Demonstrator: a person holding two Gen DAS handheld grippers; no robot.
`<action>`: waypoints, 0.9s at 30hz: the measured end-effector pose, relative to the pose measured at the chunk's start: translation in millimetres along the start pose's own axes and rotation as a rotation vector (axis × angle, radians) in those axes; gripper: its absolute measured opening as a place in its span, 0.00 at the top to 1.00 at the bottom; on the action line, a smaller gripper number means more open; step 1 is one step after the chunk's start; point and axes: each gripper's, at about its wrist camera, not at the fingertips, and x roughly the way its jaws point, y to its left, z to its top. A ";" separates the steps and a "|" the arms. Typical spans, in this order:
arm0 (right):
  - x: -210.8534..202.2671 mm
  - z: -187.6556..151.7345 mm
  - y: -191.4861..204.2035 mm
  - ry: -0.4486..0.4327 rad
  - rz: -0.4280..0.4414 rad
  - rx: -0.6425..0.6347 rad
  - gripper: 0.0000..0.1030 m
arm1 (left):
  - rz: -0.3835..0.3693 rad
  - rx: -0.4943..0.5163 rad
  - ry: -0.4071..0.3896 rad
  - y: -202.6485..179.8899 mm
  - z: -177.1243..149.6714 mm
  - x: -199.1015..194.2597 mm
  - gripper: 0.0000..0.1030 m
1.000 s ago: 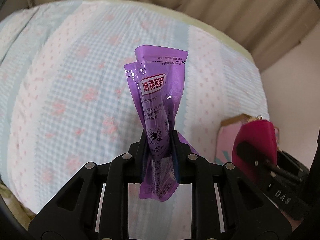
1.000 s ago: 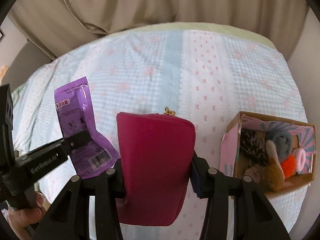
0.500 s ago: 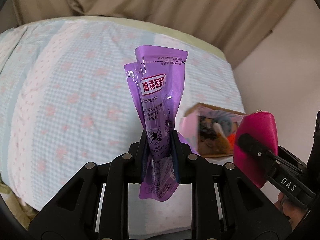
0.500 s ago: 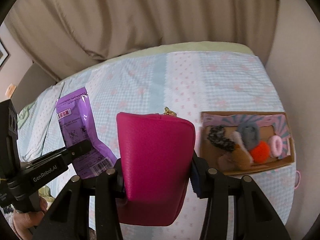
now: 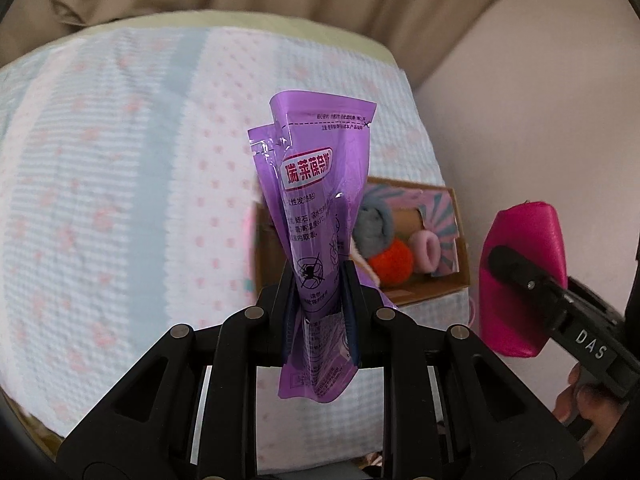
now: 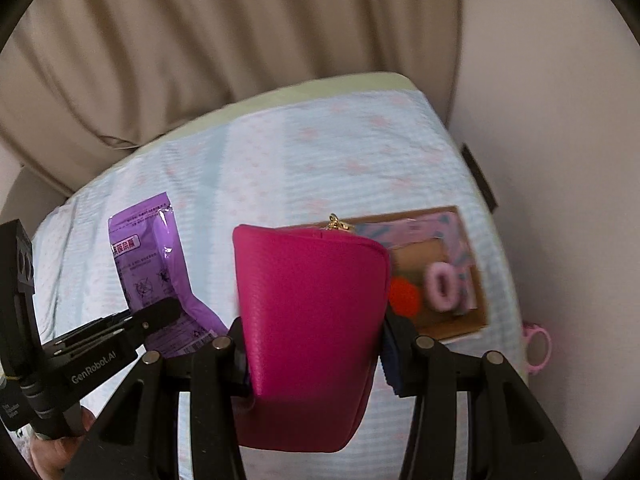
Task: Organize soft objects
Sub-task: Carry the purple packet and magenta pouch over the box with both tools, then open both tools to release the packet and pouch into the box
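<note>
My left gripper is shut on a purple plastic packet that stands upright between its fingers, held in the air over the bed. That packet and the left gripper also show at the left of the right wrist view. My right gripper is shut on a magenta zip pouch with a gold zip pull; the same pouch appears at the right of the left wrist view. Behind both lies a cardboard box holding a grey pompom, an orange pompom and a pink scrunchie.
The bed has a light blue and white checked cover with pink flowers. Beige curtains hang behind it and a pale wall stands at the right. A pink ring-shaped item hangs at the bed's right edge.
Both grippers have swung to the right over the bed with their loads. The cardboard box has come from the right edge toward the middle of both views.
</note>
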 end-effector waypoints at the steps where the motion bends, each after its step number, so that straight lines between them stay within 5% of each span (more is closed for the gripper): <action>1: 8.6 3.5 -12.9 0.021 -0.011 0.010 0.58 | 0.002 0.005 0.012 -7.1 -0.4 7.1 0.83; 7: 51.6 13.0 -64.0 0.116 -0.029 0.064 0.58 | 0.050 0.048 0.123 -42.4 12.1 71.8 0.83; 15: 112.5 11.1 -100.4 0.251 -0.001 0.119 0.58 | 0.132 0.122 0.253 -44.2 27.9 139.9 0.81; 16: 120.1 10.8 -103.6 0.270 0.008 0.124 0.57 | 0.137 0.126 0.251 -43.8 28.5 142.1 0.76; 17: 124.2 11.2 -105.3 0.279 0.011 0.127 0.57 | 0.144 0.127 0.254 -43.1 29.8 145.6 0.55; 18: 129.4 11.7 -107.4 0.290 0.009 0.129 0.54 | 0.151 0.123 0.258 -42.4 31.2 147.1 0.21; 19: 133.1 11.8 -108.2 0.295 0.004 0.129 0.46 | 0.157 0.118 0.256 -41.8 32.9 147.9 0.05; 20: 137.3 13.4 -109.4 0.293 -0.002 0.128 0.40 | 0.147 0.114 0.246 -41.5 34.7 148.2 0.00; 22: 140.3 15.7 -110.2 0.286 -0.003 0.120 0.03 | 0.122 0.105 0.238 -40.7 35.6 146.2 0.00; 27: 136.1 16.5 -107.8 0.261 -0.055 0.072 0.00 | 0.165 0.100 0.261 -36.7 26.6 149.4 0.00</action>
